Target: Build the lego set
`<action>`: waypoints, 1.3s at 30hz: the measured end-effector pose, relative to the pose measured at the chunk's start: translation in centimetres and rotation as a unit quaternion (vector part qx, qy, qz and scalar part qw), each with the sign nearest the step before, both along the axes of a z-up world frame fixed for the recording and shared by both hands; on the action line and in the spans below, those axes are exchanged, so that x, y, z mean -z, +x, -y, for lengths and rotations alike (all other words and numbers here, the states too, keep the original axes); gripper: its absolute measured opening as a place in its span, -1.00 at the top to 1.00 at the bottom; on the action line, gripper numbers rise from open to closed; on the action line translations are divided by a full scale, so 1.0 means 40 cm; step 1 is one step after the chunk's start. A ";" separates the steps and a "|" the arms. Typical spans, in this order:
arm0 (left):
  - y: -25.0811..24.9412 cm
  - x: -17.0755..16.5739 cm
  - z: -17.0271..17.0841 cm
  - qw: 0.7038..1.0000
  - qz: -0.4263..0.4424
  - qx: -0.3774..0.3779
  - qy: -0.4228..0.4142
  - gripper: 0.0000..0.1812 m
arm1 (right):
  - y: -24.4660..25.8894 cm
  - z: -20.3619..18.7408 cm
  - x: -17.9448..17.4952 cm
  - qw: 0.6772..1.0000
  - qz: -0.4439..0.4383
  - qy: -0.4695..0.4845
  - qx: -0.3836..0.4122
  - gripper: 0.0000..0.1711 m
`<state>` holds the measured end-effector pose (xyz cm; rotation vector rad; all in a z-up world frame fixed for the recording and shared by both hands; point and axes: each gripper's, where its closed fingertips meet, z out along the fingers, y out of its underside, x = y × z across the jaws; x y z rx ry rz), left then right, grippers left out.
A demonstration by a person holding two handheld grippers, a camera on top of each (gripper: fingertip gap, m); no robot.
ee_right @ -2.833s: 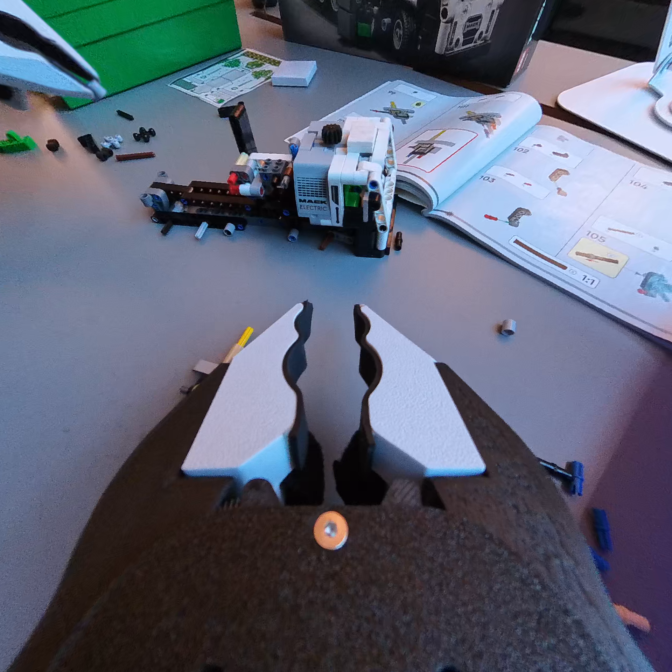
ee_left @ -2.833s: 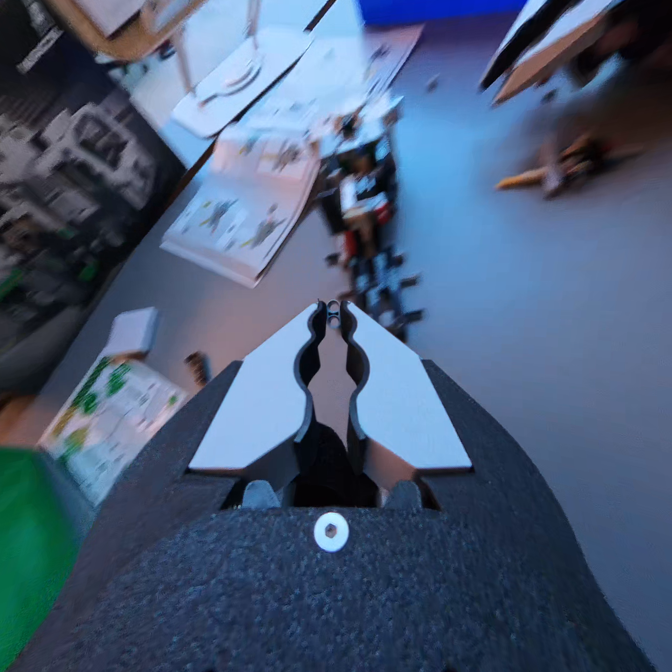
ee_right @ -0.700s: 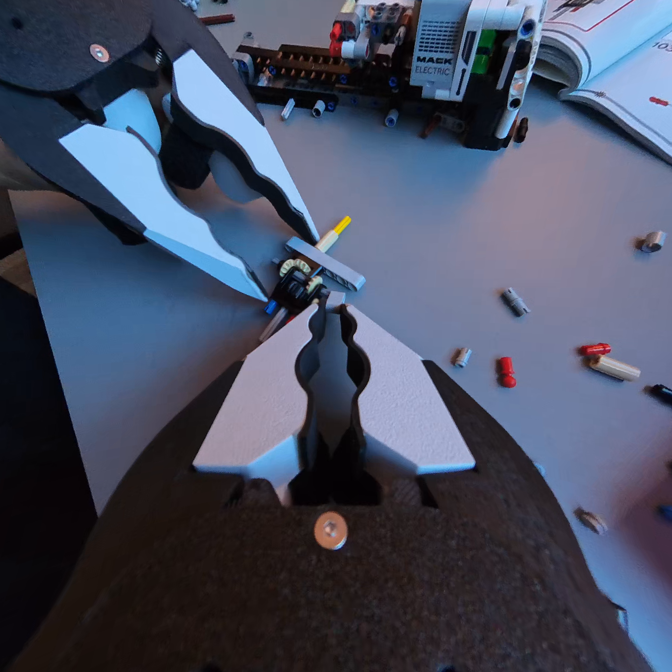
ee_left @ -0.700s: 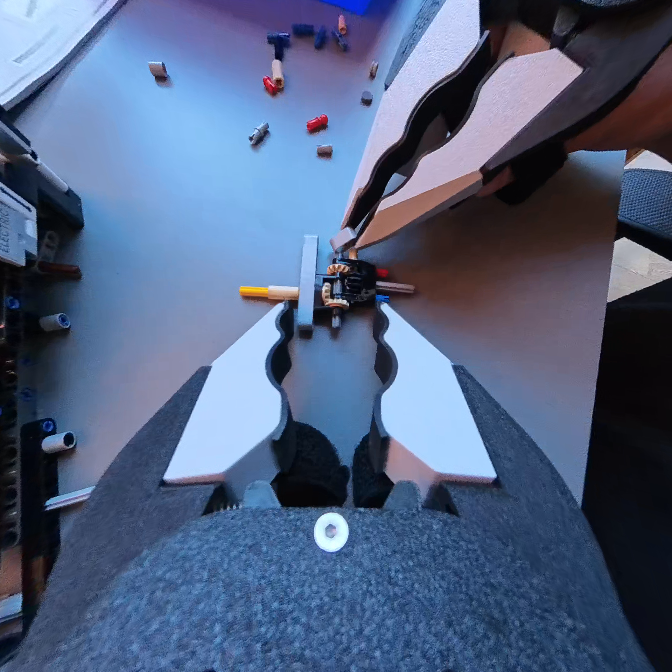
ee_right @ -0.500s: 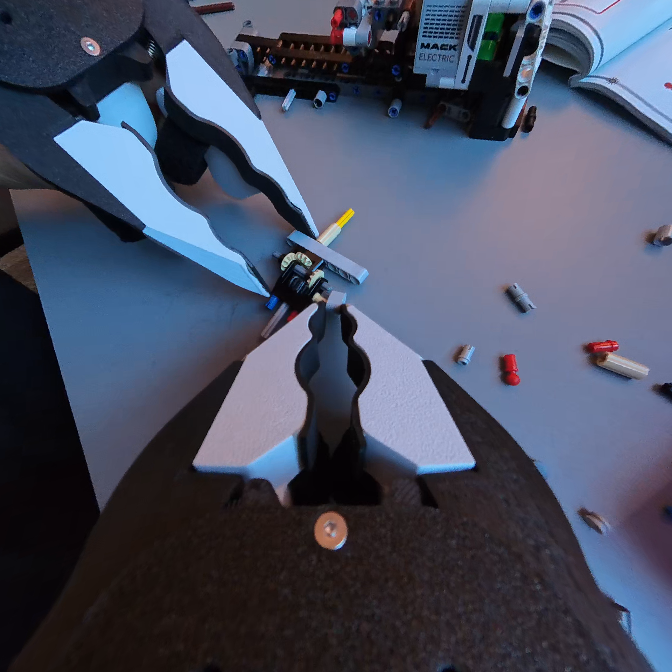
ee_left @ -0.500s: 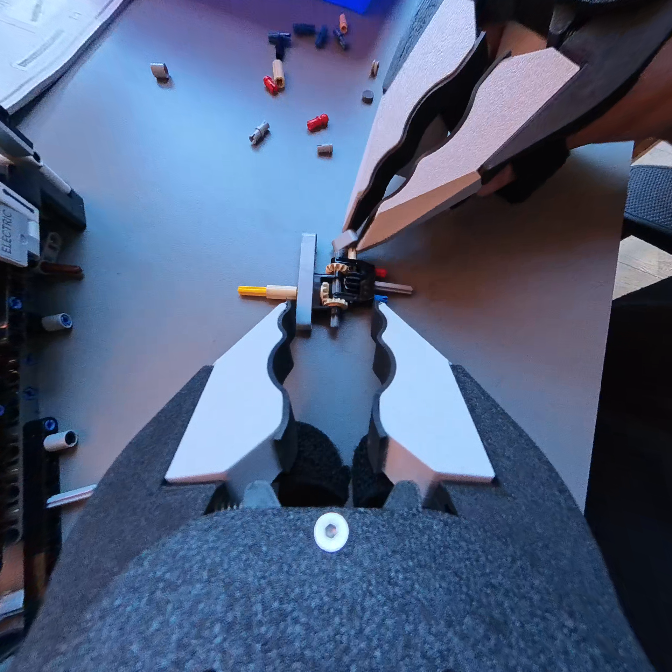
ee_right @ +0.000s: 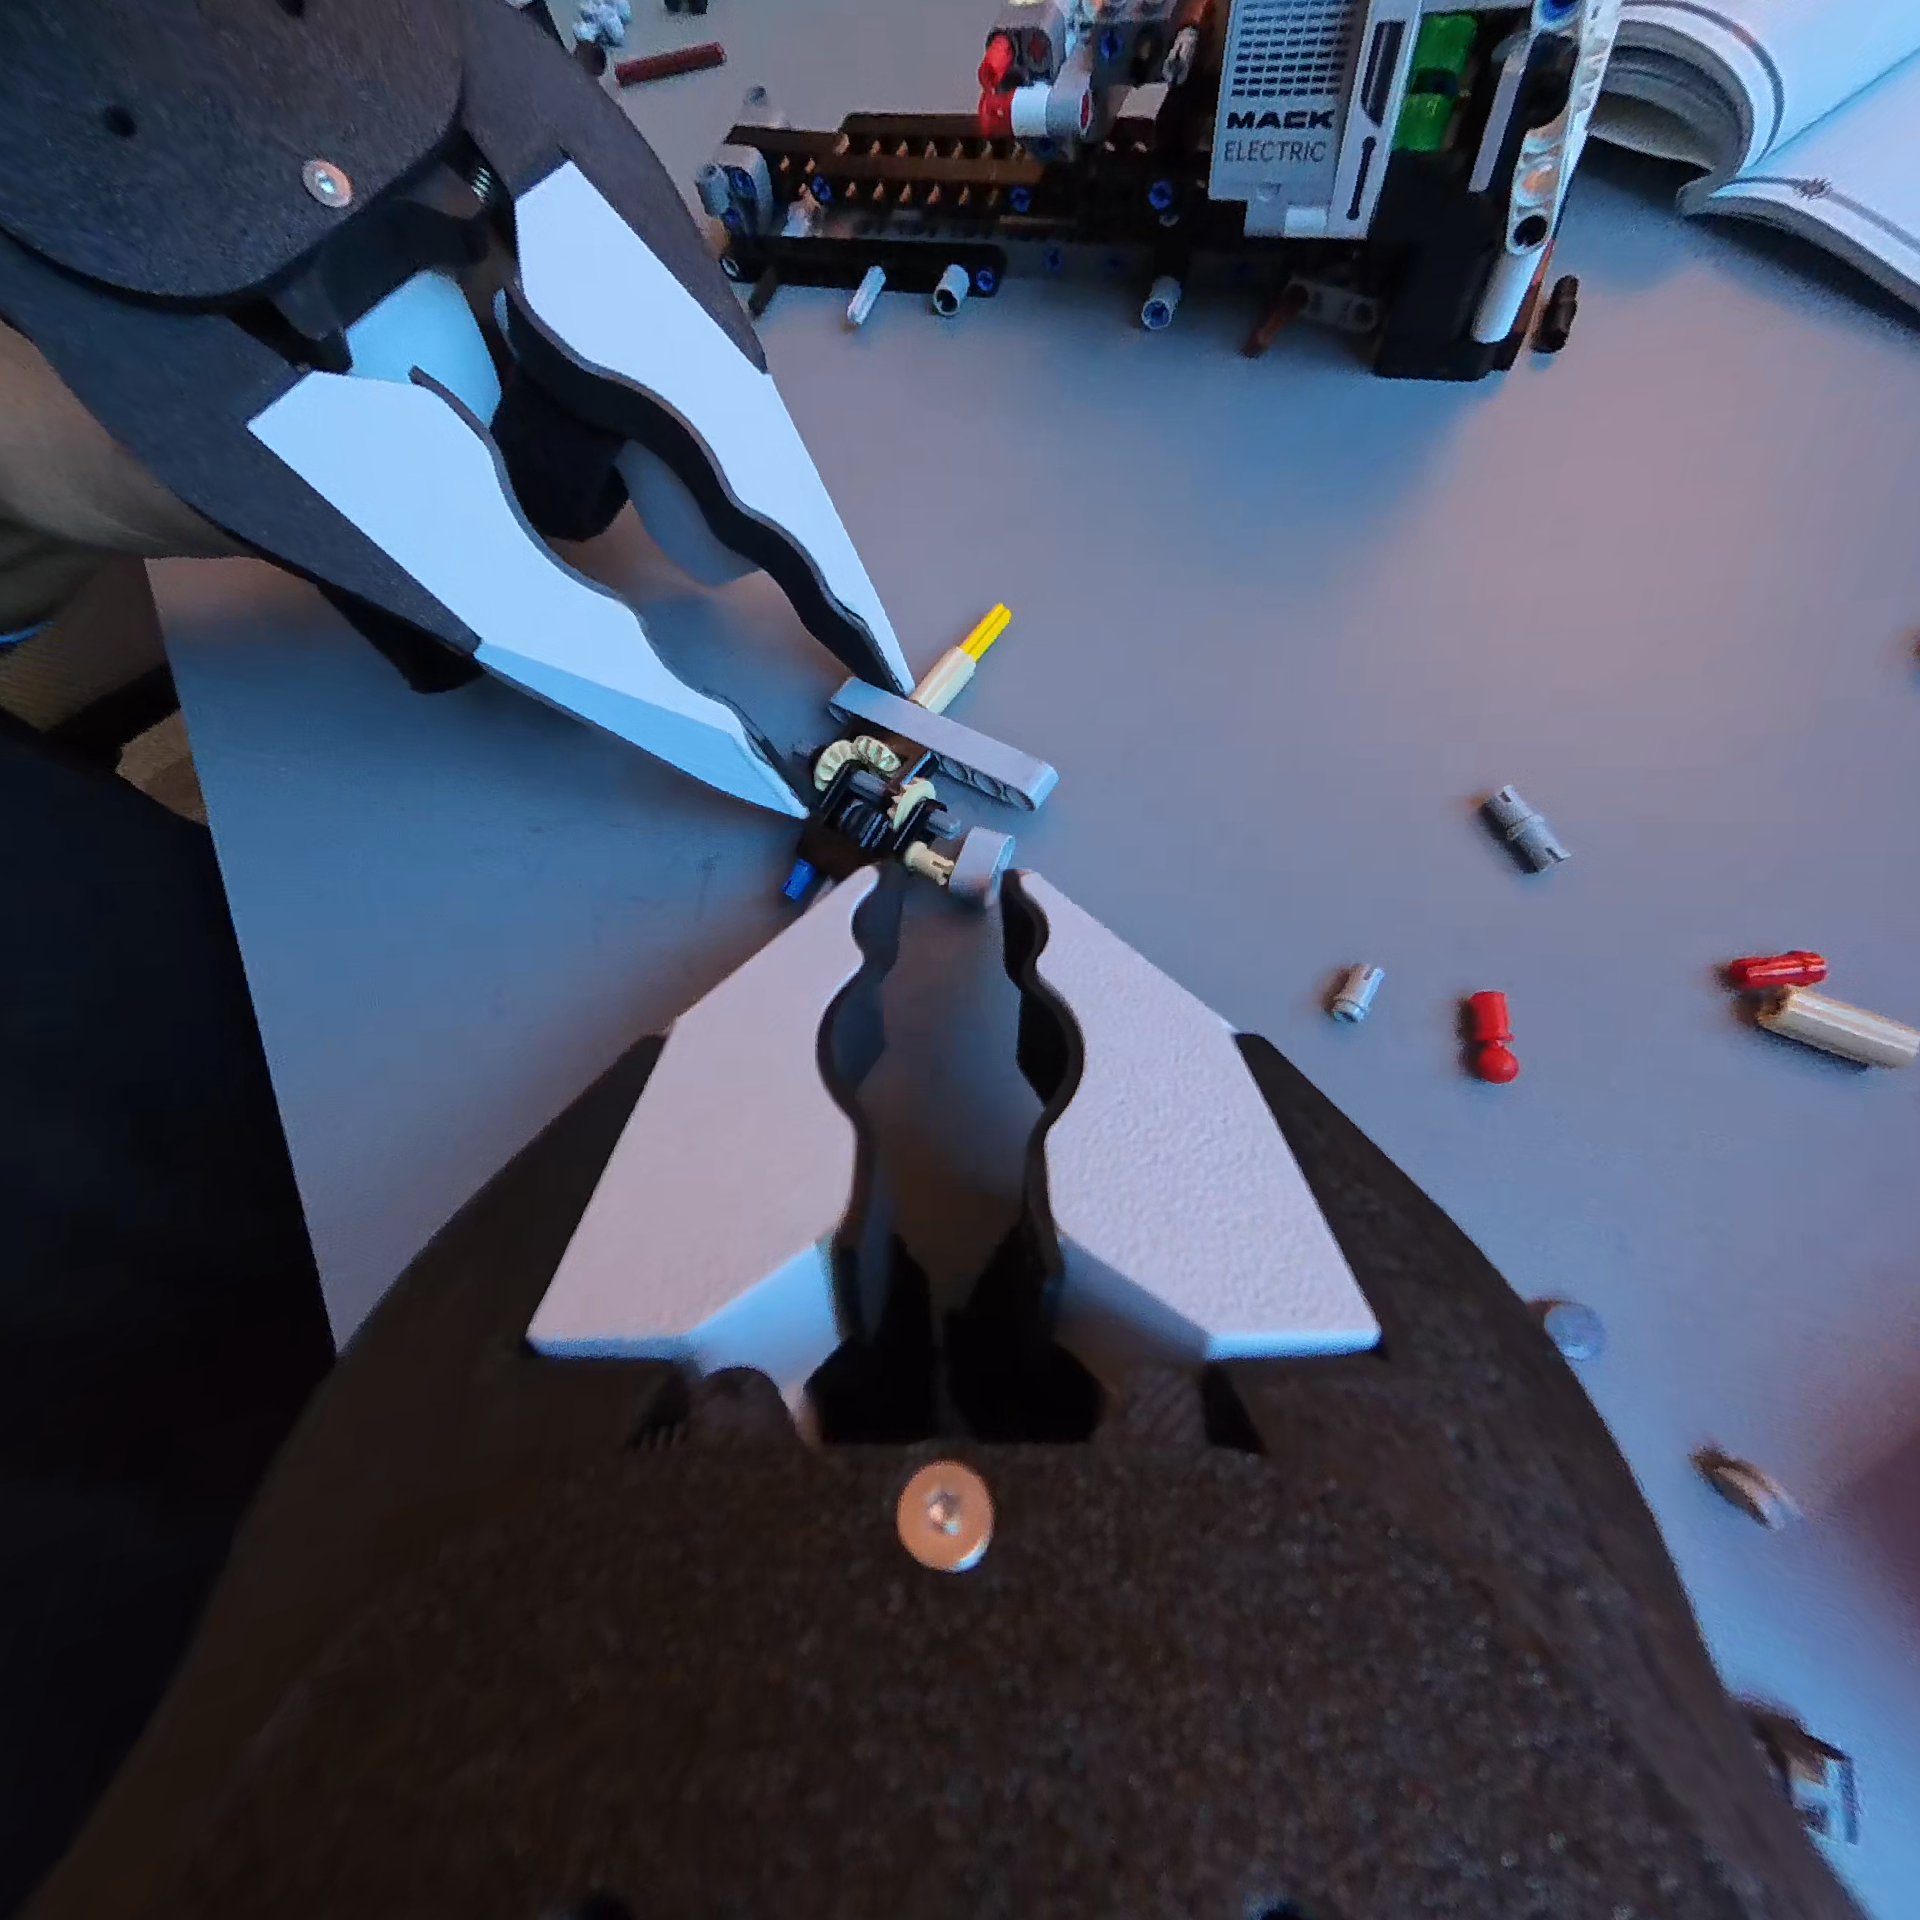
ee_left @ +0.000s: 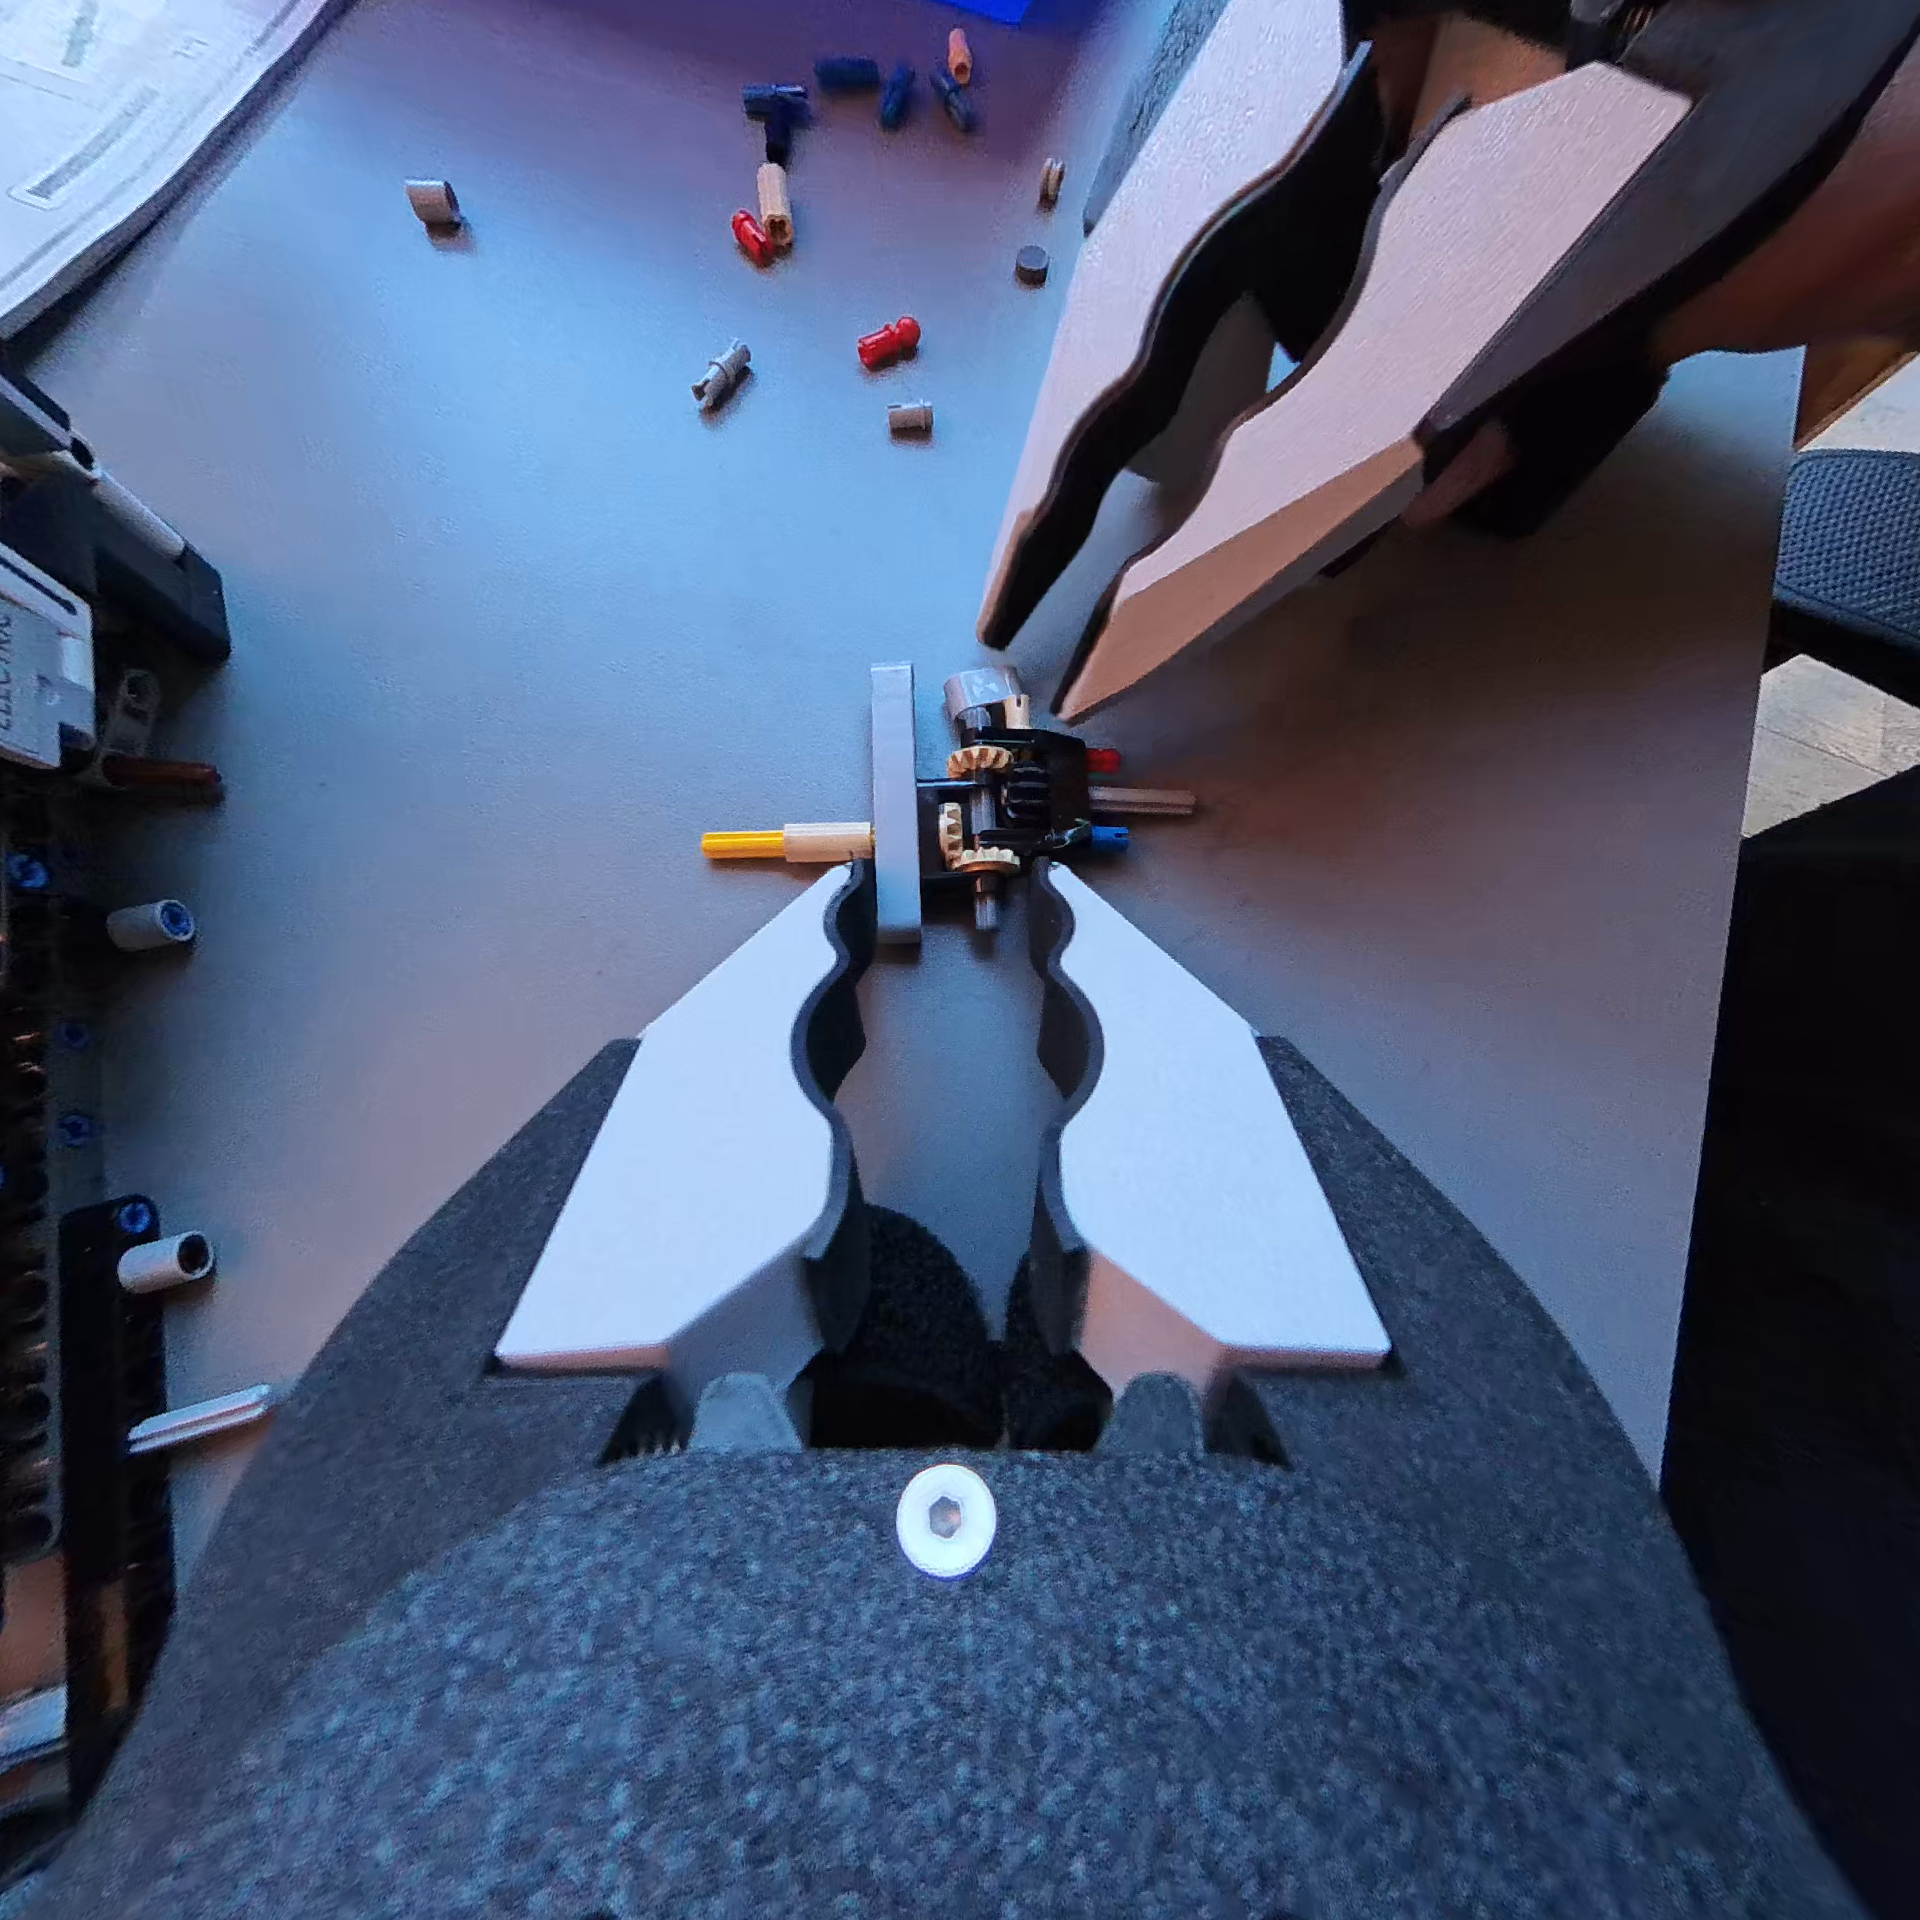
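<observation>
The small gear assembly (ee_left: 997, 810) lies near the table's (ee_left: 520, 582) edge closest to the person, bracketed by the left gripper (ee_left: 945, 894), its jaws spread and grasping nothing. The right gripper (ee_right: 940, 883) is released too, tips parted around the grey bush (ee_right: 982, 860) on the assembly's end. With neither claw pinning it, a push on the bush could skid the assembly toward that edge or pop the bush off its pin

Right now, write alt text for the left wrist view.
The left gripper, jaws open, straddles a small gear assembly with a grey beam and yellow axle on a grey table. The right gripper, open, reaches in from the upper right; loose pins lie beyond.
</observation>
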<state>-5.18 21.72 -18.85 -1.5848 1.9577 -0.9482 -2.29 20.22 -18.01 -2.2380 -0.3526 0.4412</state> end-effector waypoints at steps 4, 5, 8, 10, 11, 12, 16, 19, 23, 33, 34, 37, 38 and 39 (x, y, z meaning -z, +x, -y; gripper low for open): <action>0.001 0.000 -0.003 1.000 0.000 -0.005 0.000 0.73 | -0.005 0.001 -0.004 1.000 -0.004 0.005 -0.019 0.66; 0.001 0.000 -0.005 1.000 0.000 -0.006 0.000 0.74 | -0.004 0.001 -0.003 1.000 0.007 0.007 -0.023 0.66; -0.005 0.000 -0.013 1.000 -0.002 -0.011 -0.003 0.74 | 0.008 -0.003 0.005 0.999 0.036 0.009 -0.017 0.70; -0.012 0.000 -0.020 1.000 -0.006 -0.018 -0.007 0.74 | 0.014 -0.006 0.010 0.999 0.036 0.001 -0.009 0.72; -0.016 -0.001 -0.022 1.000 -0.007 -0.020 -0.010 0.74 | 0.008 -0.006 0.012 1.000 0.028 -0.005 -0.011 0.73; -0.019 -0.001 -0.023 1.000 -0.009 -0.023 -0.013 0.74 | 0.006 -0.007 0.015 1.000 0.027 -0.011 -0.008 0.73; -0.025 0.000 -0.025 0.999 -0.012 -0.034 -0.011 0.74 | 0.007 -0.016 0.019 0.998 0.063 0.001 0.004 0.83; -0.026 -0.002 -0.025 0.998 -0.012 -0.052 -0.022 0.74 | 0.011 -0.016 0.014 0.997 0.072 -0.006 0.018 0.82; -0.038 -0.013 -0.036 0.998 0.010 -0.069 -0.007 0.74 | -0.006 -0.028 -0.060 0.999 -0.026 0.023 0.032 0.79; -0.056 -0.163 -0.047 0.976 0.177 -0.062 0.113 0.74 | -0.106 -0.068 -0.144 0.942 -0.327 0.010 -0.077 0.54; -0.056 -0.174 -0.045 0.973 0.186 -0.059 0.120 0.74 | -0.111 -0.073 -0.157 0.940 -0.330 0.020 -0.089 0.54; -0.061 -0.210 -0.050 0.964 0.213 -0.056 0.149 0.74 | -0.132 -0.068 -0.214 0.927 -0.345 0.058 -0.138 0.64; -0.063 -0.227 -0.054 0.959 0.225 -0.057 0.162 0.74 | -0.140 -0.063 -0.214 0.931 -0.327 0.057 -0.155 0.75; -0.065 -0.241 -0.058 0.955 0.231 -0.057 0.180 0.74 | -0.141 -0.065 -0.214 0.939 -0.298 0.064 -0.157 0.85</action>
